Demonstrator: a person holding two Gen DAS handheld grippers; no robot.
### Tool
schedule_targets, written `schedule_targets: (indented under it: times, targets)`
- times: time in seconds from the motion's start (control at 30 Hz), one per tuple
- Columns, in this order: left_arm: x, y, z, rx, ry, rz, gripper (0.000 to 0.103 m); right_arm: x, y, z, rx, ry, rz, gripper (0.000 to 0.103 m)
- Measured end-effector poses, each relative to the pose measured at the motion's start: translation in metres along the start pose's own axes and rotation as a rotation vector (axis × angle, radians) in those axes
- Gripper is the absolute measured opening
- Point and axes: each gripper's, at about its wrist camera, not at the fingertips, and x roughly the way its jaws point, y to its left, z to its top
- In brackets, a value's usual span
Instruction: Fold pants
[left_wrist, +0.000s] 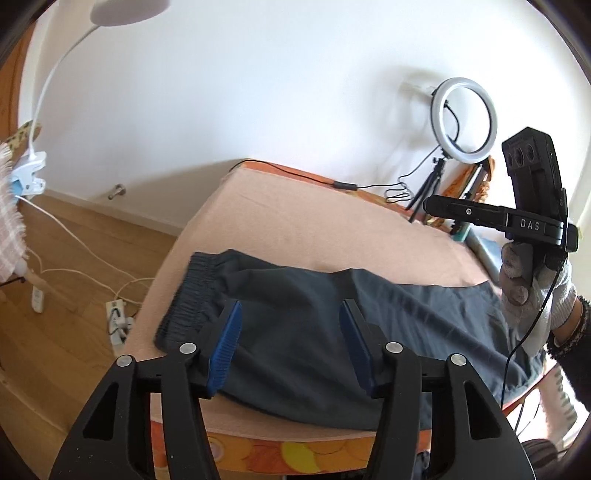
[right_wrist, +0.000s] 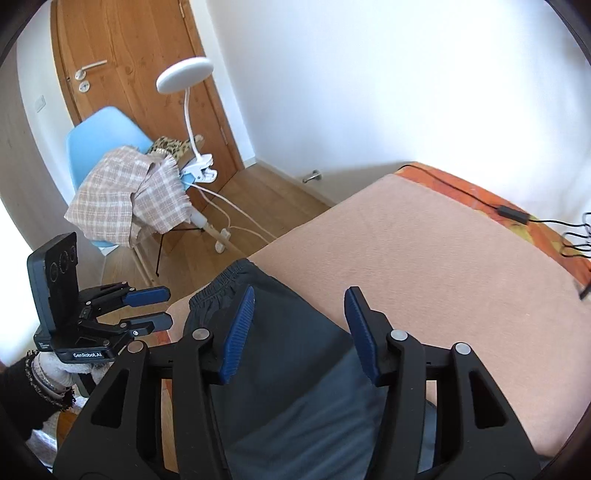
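Dark navy pants (left_wrist: 314, 325) lie flat along the near edge of a peach-covered table (left_wrist: 314, 229), elastic waistband (left_wrist: 188, 295) at the left end. My left gripper (left_wrist: 290, 339) is open and empty, held above the pants near the waistband. My right gripper (right_wrist: 299, 325) is open and empty above the pants (right_wrist: 295, 387); their waistband (right_wrist: 218, 284) lies ahead of it. The right gripper also shows in the left wrist view (left_wrist: 432, 206), at the far right above the leg end. The left gripper shows in the right wrist view (right_wrist: 164, 306), off the table's left edge.
A ring light on a tripod (left_wrist: 463, 122) and a black cable (left_wrist: 343, 184) sit at the table's far side. A blue chair (right_wrist: 107, 162) with checked cloth and a clamped white lamp (right_wrist: 184, 74) stands on the wood floor by the door. A power strip (left_wrist: 118, 317) lies on the floor.
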Motion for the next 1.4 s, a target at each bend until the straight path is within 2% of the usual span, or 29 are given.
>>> schedule_targets:
  times: [0.07, 0.17, 0.3, 0.33, 0.37, 0.43, 0.53, 0.67, 0.87, 1.0, 1.17, 1.27, 1.4]
  targets:
    - [0.006, -0.017, 0.005, -0.008, 0.012, -0.067, 0.058, -0.037, -0.011, -0.012, 0.026, -0.028, -0.050, 0.054]
    - [0.018, -0.054, 0.014, 0.002, 0.048, -0.099, 0.060, -0.096, -0.030, -0.032, 0.078, -0.090, -0.135, 0.054]
    - [0.031, -0.113, 0.017, 0.081, 0.081, -0.168, 0.060, -0.176, -0.061, -0.065, 0.194, -0.162, -0.225, 0.054]
    - [0.036, -0.129, 0.016, 0.102, 0.097, -0.182, 0.061, -0.195, -0.068, -0.074, 0.216, -0.174, -0.250, 0.057]
    - [0.041, -0.144, 0.015, 0.116, 0.111, -0.208, 0.061, -0.212, -0.073, -0.085, 0.232, -0.182, -0.281, 0.067]
    - [0.052, -0.172, 0.013, 0.132, 0.148, -0.271, 0.061, -0.246, -0.083, -0.107, 0.259, -0.193, -0.359, 0.072]
    - [0.068, -0.213, 0.007, 0.165, 0.204, -0.327, 0.061, -0.290, -0.101, -0.141, 0.328, -0.186, -0.446, 0.072]
    - [0.091, -0.267, -0.004, 0.221, 0.287, -0.419, 0.061, -0.339, -0.116, -0.192, 0.414, -0.199, -0.549, 0.083]
    - [0.140, -0.351, -0.019, 0.281, 0.411, -0.512, 0.061, -0.399, -0.146, -0.276, 0.584, -0.220, -0.624, 0.083]
    - [0.179, -0.409, -0.028, 0.337, 0.475, -0.527, 0.061, -0.428, -0.163, -0.339, 0.726, -0.230, -0.681, 0.083]
    - [0.233, -0.468, -0.041, 0.381, 0.568, -0.536, 0.061, -0.451, -0.181, -0.407, 0.895, -0.239, -0.699, 0.083]
    - [0.265, -0.489, -0.051, 0.371, 0.623, -0.528, 0.061, -0.460, -0.184, -0.435, 0.950, -0.247, -0.708, 0.082]
    - [0.297, -0.503, -0.062, 0.352, 0.666, -0.479, 0.061, -0.470, -0.187, -0.458, 0.995, -0.258, -0.715, 0.082]
